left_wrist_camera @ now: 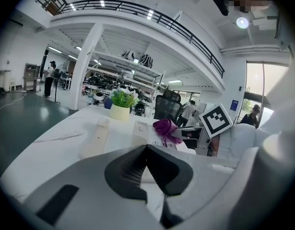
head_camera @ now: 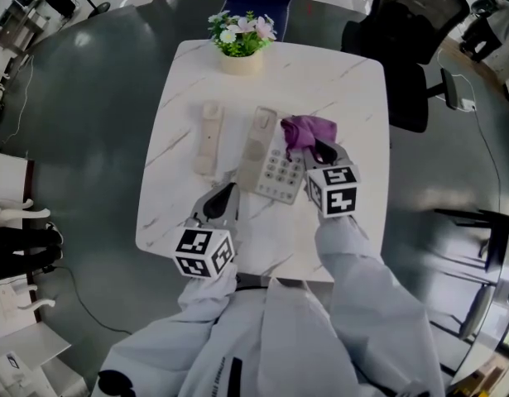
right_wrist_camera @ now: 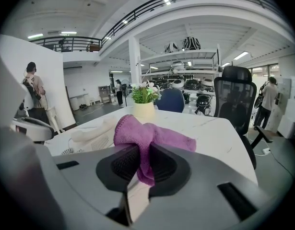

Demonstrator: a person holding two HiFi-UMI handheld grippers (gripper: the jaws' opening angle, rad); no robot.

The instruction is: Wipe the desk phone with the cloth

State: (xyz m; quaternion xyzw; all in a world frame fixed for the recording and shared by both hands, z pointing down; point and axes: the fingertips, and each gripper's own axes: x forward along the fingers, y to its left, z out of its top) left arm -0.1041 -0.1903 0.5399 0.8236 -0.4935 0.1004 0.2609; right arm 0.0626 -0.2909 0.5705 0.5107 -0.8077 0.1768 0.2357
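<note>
Desk phone (head_camera: pixel 273 170) partly under cloth (head_camera: pixel 308 129)

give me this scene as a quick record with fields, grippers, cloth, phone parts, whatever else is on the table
right gripper: shut on the purple cloth, held at the phone base's far right corner
left gripper: jaws together, nothing between them, near the base's front left
phone base: flat on the white table, keypad up
handset: off the base, lying to its left
potted plant: far edge of the table
</note>
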